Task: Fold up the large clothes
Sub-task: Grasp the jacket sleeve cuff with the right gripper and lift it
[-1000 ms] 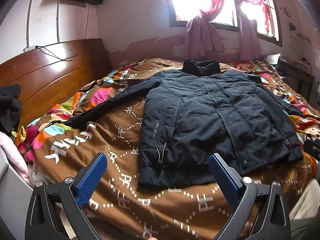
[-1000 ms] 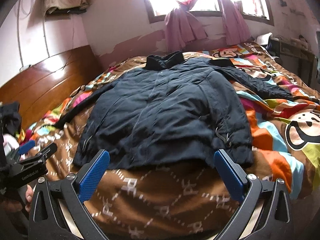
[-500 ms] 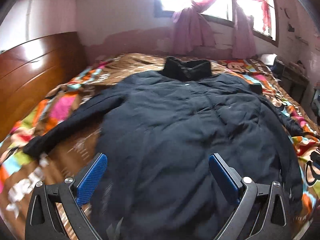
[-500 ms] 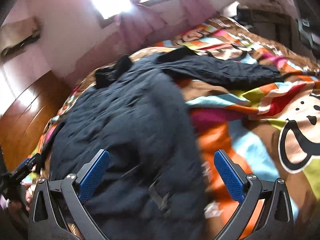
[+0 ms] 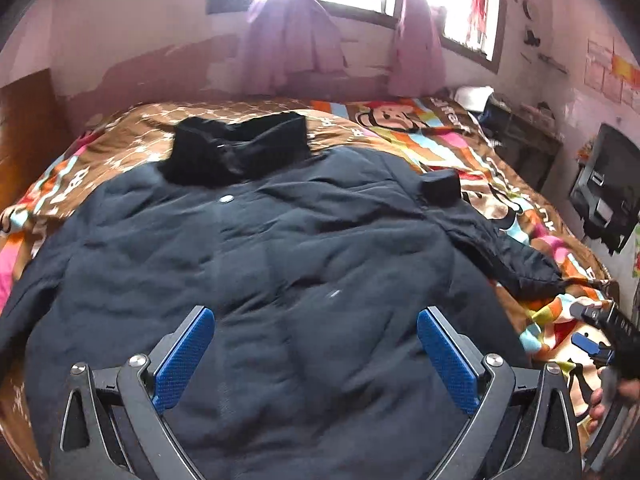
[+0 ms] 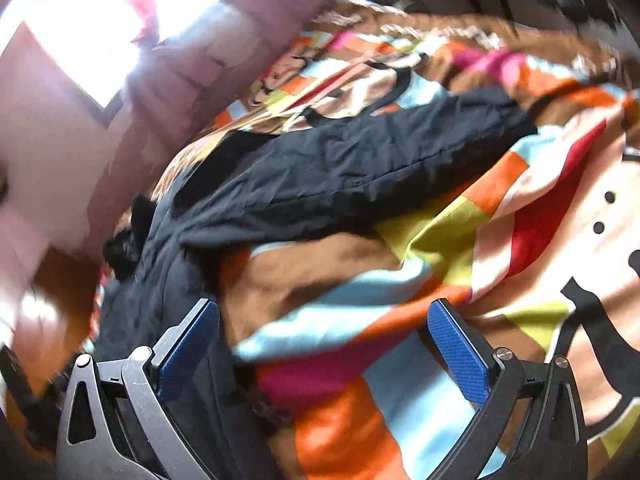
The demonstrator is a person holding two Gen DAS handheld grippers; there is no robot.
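A large dark navy jacket (image 5: pixel 280 264) lies flat on the bed, collar (image 5: pixel 240 148) at the far end, its right sleeve (image 5: pixel 504 248) stretched out to the right. My left gripper (image 5: pixel 316 352) is open and empty, low over the jacket's body. My right gripper (image 6: pixel 324 344) is open and empty over the bedspread beside the jacket's right edge, with the sleeve (image 6: pixel 360 160) lying ahead of it. The right gripper also shows at the right edge of the left wrist view (image 5: pixel 600 336).
A colourful patchwork bedspread (image 5: pixel 440 144) with a cartoon monkey covers the bed. A wooden headboard (image 5: pixel 24 120) stands at the left. A window with pink curtains (image 5: pixel 296 40) is behind the bed. A dark television (image 5: pixel 608 192) and cluttered furniture stand at the right.
Both grippers have moved forward over the bed. The left one has come in over the jacket's body. The right one has swung right and tilted towards the outstretched sleeve.
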